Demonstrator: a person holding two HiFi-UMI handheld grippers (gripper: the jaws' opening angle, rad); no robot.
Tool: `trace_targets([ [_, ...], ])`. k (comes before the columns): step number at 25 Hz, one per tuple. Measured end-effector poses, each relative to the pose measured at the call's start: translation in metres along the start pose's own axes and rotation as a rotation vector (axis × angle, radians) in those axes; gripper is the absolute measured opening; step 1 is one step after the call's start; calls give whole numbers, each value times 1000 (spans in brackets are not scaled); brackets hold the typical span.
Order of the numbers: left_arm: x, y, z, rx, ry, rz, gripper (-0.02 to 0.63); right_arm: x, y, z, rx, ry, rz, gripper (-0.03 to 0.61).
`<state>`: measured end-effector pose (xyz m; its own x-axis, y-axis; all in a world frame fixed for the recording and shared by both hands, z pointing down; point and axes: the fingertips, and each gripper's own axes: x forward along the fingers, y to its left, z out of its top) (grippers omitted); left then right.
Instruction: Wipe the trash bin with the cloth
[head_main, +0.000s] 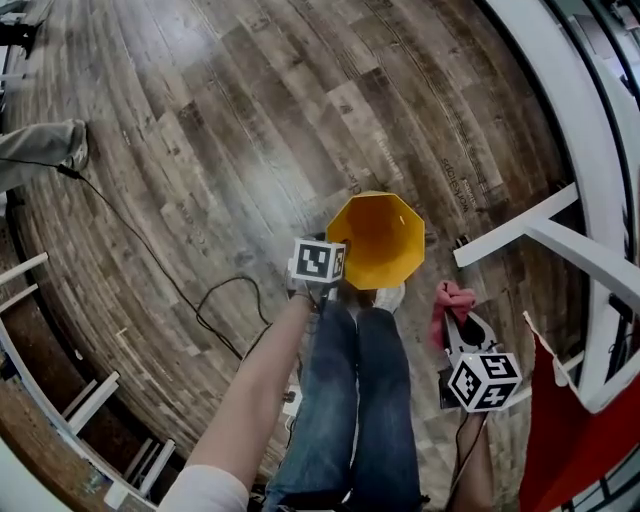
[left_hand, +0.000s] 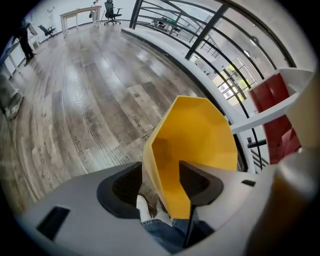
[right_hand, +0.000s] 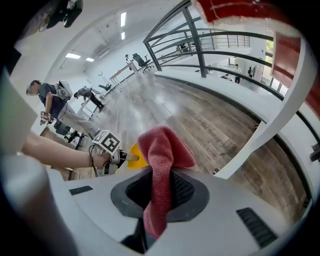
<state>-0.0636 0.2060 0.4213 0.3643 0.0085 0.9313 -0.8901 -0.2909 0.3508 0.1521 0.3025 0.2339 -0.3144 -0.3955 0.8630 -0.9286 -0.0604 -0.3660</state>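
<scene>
A yellow trash bin (head_main: 377, 238) with an angular rim stands on the wood floor just ahead of my feet. My left gripper (head_main: 325, 290) is at its near rim. In the left gripper view the bin's wall (left_hand: 195, 145) stands between the spread jaws of that gripper (left_hand: 160, 185), with a gap at the left pad, so it is open. My right gripper (head_main: 455, 312) hangs to the right of the bin, shut on a red cloth (head_main: 452, 298). The cloth (right_hand: 162, 150) bunches above the jaws of that gripper (right_hand: 157, 192) and hangs down between them. The bin (right_hand: 135, 155) shows behind it.
My jeans legs (head_main: 355, 400) and a white shoe (head_main: 390, 297) are right behind the bin. A black cable (head_main: 150, 260) snakes over the floor at left. A white railing with a slanted beam (head_main: 520, 225) and a red panel (head_main: 560, 440) close off the right side. Another person's leg (head_main: 40, 150) is far left.
</scene>
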Motion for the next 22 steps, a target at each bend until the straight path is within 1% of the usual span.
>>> trace_targets([
  [4, 13, -3, -2, 14, 23, 14, 232, 15, -7, 2, 2, 0, 10, 51],
  [7, 20, -1, 0, 28, 19, 46, 227, 24, -11, 6, -5, -8, 16, 51],
  [8, 21, 3, 1, 27, 14, 71, 209, 26, -11, 8, -6, -13, 18, 51],
  [9, 23, 8, 1, 26, 10, 104, 168, 29, -12, 9, -7, -17, 19, 51],
  [10, 25, 14, 0, 24, 7, 138, 92, 32, -12, 10, -8, -18, 21, 51],
  [11, 26, 19, -2, 19, 2, 162, 43, 34, -13, 10, -9, -18, 22, 51],
  [13, 23, 24, 2, -14, -32, 177, 37, 37, -14, 10, -14, -11, 25, 51],
  [14, 20, 26, 5, -49, -56, 169, 32, 38, -15, 9, -16, -7, 25, 51],
  [16, 18, 24, 10, -144, -92, 122, 20, 40, -16, 7, -18, -2, 24, 51],
  [17, 17, 23, 11, -170, -97, 103, 20, 40, -16, 7, -17, -1, 24, 51],
  [19, 16, 19, 13, -164, -97, 78, 20, 40, -17, 7, -14, 2, 26, 51],
  [22, 9, 16, 19, -113, -105, 63, 20, 39, -17, 10, -15, 2, 26, 51],
])
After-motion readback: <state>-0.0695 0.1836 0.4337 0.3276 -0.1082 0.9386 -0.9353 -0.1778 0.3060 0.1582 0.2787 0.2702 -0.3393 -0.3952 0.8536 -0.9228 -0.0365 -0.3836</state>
